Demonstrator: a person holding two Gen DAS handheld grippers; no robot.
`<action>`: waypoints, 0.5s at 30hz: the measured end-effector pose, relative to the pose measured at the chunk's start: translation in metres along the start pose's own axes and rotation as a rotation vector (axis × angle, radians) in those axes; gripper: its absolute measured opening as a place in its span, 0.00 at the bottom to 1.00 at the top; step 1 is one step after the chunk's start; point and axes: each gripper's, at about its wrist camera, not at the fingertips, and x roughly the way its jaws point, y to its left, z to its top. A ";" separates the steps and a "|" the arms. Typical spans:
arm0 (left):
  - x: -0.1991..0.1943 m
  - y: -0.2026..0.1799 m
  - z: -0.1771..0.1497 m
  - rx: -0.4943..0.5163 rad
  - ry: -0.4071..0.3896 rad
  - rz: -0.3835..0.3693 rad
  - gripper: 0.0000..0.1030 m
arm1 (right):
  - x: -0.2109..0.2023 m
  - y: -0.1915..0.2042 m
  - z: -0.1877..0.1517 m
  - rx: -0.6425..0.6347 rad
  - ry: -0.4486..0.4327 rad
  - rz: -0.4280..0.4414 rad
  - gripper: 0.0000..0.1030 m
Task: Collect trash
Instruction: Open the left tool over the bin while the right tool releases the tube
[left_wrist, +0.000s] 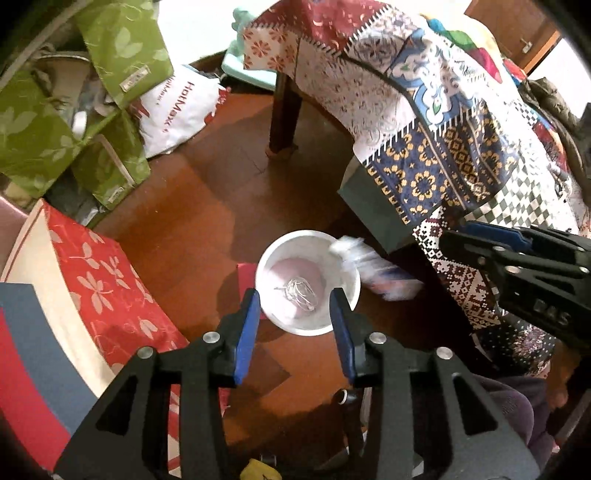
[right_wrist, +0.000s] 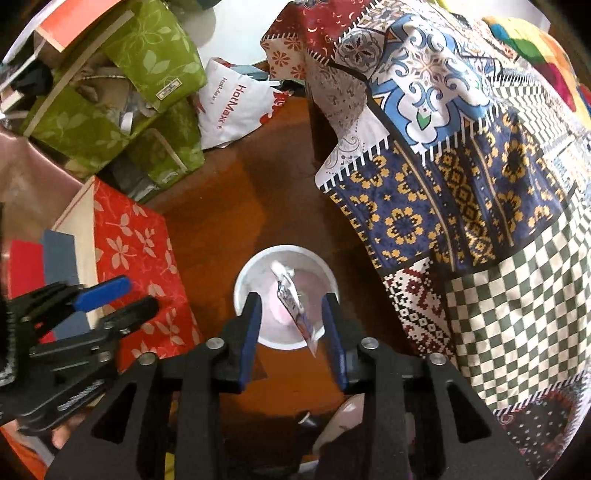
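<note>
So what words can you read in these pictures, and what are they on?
"HotMax": red letters on the white plastic bag on the floor.
"DAS": raised on the right gripper, partly blurred.
Small labels on the green fabric boxes: too small to read.
Wrapper over the white bin: print blurred.

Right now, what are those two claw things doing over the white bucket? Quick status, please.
Left gripper open, empty, above white bin. Right gripper open; wrapper loose between its fingers, over bin mouth. Clear scrap already inside. Nothing blocking.
</note>
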 end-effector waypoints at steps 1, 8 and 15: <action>-0.005 0.001 -0.002 -0.002 -0.010 0.002 0.37 | -0.001 0.000 -0.001 -0.002 0.004 -0.004 0.33; -0.044 -0.003 -0.010 -0.007 -0.090 -0.010 0.37 | -0.034 -0.004 -0.020 -0.004 -0.031 -0.011 0.33; -0.092 -0.034 -0.025 0.074 -0.200 0.016 0.37 | -0.097 -0.005 -0.046 -0.026 -0.141 -0.051 0.33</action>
